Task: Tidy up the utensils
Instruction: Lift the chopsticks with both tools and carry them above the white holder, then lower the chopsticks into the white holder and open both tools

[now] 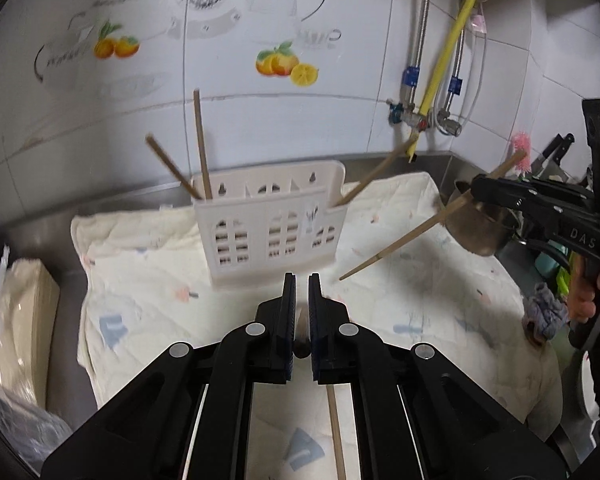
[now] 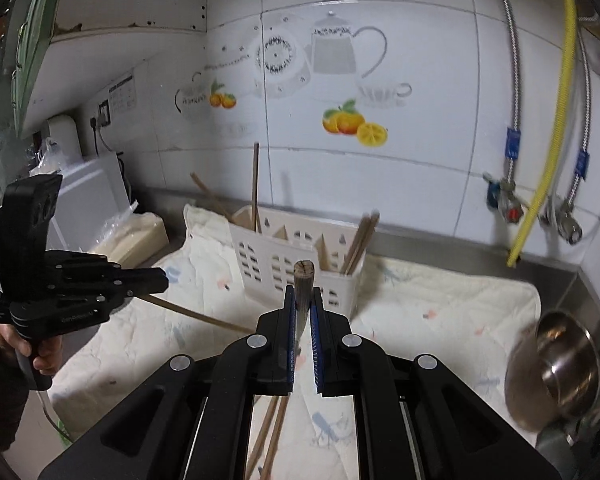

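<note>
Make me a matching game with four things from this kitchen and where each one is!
Things:
1. white utensil holder
2. steel pot
3. yellow hose
4. chopstick

Places:
A. hanging down the tiled wall
B. clamped in the right gripper, above the cloth
C. standing on the white cloth, with chopsticks in it
D. at the right end of the counter, beside the cloth

Pairs: 1-C, 2-D, 3-A, 4-B
</note>
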The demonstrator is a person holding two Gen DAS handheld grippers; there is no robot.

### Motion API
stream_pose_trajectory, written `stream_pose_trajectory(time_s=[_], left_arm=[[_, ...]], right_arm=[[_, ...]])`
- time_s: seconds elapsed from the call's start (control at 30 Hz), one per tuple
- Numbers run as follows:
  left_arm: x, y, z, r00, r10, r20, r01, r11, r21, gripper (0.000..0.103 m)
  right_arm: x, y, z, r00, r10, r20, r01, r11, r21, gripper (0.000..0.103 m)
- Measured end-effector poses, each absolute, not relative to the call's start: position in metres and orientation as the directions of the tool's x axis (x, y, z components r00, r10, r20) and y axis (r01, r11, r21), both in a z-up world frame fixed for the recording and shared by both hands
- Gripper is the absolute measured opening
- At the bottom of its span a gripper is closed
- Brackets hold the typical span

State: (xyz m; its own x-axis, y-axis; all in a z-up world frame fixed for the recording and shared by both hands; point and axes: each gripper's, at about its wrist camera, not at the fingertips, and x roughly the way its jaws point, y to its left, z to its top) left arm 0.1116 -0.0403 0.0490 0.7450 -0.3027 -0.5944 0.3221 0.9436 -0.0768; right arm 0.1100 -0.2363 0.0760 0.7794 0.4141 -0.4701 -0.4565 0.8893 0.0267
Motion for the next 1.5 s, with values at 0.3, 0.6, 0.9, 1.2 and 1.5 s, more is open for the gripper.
stream_pose_trajectory(time_s=[0.3,0.6,0.9,1.2,1.5], left_arm=[[0.123,-0.045,0.056,0.748,-0.305,-0.589,0.342,0.938,-0.051,0.005],[0.126,-0.051,0.057,0.771,-0.312,-0.555,0.354,0.935,-0.034,0.005],[0.134,-0.053,0.047,0.785,-0.314,-0.534,0.346,0.937,-0.041,0.005],[0.143,-0.057,0.046,0.760,-0.322,-0.564,0.361,0.932,-0.046,0.005],[0.149,-0.050,0.101,0.784,-0.335,-0.522,0.377,0.926,-0.029,0.005]], right_arm=[[0.121,-0.235,0.099,0.787,0.426,-0.447,-0.470,0.883,0.013,0.007],[0.127,-0.236,0.096,0.789,0.420,-0.448,-0.462,0.887,0.016,0.007],[0.131,-0.233,0.102,0.799,0.418,-0.431,-0.461,0.888,0.006,0.007],[0.140,-0.231,0.115,0.800,0.429,-0.418,-0.468,0.884,0.012,0.007],[0.158,-0.233,0.147,0.803,0.431,-0.412,-0.466,0.884,0.015,0.007]])
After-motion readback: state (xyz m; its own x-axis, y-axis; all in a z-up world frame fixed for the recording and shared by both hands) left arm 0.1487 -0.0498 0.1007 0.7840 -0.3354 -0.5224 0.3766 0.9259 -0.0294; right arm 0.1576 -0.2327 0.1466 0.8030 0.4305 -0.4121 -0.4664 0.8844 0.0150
